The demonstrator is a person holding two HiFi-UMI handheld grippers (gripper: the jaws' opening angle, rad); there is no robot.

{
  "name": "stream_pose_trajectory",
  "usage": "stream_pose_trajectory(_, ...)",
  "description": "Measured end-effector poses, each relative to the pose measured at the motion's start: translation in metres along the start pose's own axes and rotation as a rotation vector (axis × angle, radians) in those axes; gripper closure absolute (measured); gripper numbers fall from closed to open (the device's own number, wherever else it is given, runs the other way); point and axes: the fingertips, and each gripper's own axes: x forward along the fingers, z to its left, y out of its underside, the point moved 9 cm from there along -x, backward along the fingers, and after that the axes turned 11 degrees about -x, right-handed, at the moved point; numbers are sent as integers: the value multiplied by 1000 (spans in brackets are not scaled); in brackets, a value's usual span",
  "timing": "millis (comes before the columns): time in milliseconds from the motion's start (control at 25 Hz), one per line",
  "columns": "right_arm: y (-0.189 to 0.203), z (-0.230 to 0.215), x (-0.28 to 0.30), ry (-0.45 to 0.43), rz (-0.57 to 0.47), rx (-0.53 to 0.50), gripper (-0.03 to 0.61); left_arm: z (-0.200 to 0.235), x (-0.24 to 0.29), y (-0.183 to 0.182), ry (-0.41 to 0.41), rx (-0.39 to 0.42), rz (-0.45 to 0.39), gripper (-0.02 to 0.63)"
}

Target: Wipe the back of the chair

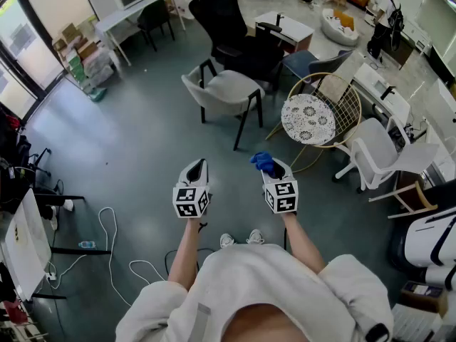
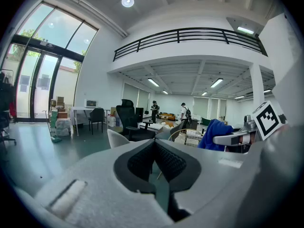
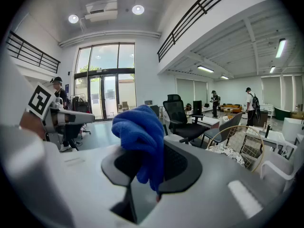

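Note:
I hold both grippers out at waist height over the grey floor. My right gripper (image 1: 273,167) is shut on a bunched blue cloth (image 1: 262,161), which spills out above the pads in the right gripper view (image 3: 140,133). My left gripper (image 1: 199,165) is shut with nothing in it; its dark pads meet in the left gripper view (image 2: 154,147). Ahead stands a light grey shell chair (image 1: 223,90) on black legs, well beyond both grippers. Behind it is a black high-backed office chair (image 1: 231,21). The cloth (image 2: 214,133) also shows at the right of the left gripper view.
A gold wire chair (image 1: 336,95) with a patterned round cushion stands ahead to the right, a white armchair (image 1: 376,152) beyond it. White cables (image 1: 108,239) trail on the floor at my left beside a white table (image 1: 21,242). Desks line the back; a person (image 1: 382,16) stands far off.

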Motion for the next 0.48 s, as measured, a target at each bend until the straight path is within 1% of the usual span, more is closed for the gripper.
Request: stream_pose_trajectory(480,2,-14,-5,-35,-23,7,477,-18,7,2,-9,6,1,613)
